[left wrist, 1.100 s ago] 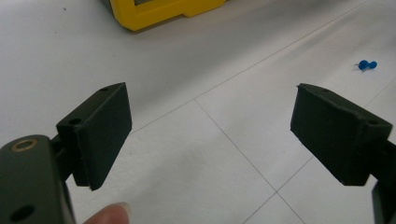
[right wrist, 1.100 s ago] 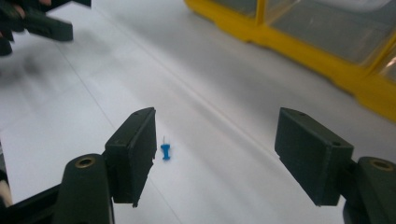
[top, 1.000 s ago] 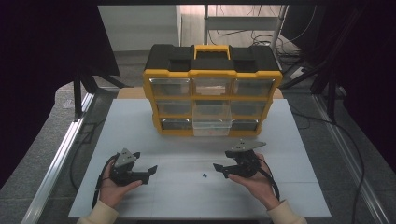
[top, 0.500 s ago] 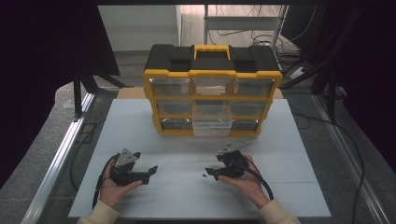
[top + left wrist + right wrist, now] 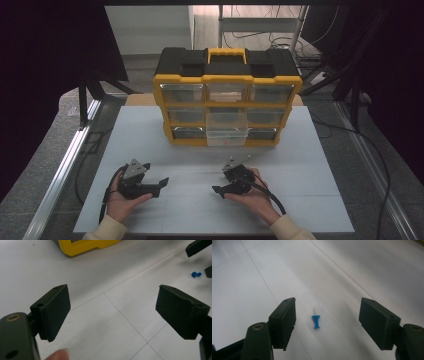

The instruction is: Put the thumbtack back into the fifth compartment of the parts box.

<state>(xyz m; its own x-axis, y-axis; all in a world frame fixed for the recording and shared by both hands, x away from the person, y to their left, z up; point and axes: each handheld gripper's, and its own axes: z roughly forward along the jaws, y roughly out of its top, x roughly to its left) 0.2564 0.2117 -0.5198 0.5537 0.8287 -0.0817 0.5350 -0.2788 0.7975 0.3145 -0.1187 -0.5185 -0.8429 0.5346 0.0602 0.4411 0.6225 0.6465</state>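
Right hand-held gripper [image 5: 327, 317] spread, closing around small blue plastic pushpin [image 5: 316, 321] on white table [image 5: 249, 277] — at twelve o'clock; next, pinch gently.

A blue push pin [image 5: 316, 321], yellow-and-black organizer [image 5: 227, 95], white table [image 5: 150, 130].

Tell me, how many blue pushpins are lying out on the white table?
1. The blue pushpin lies on its side on the white table, between the open right gripper's jaws, untouched. More may be hidden inside the yellow organizer's drawers.
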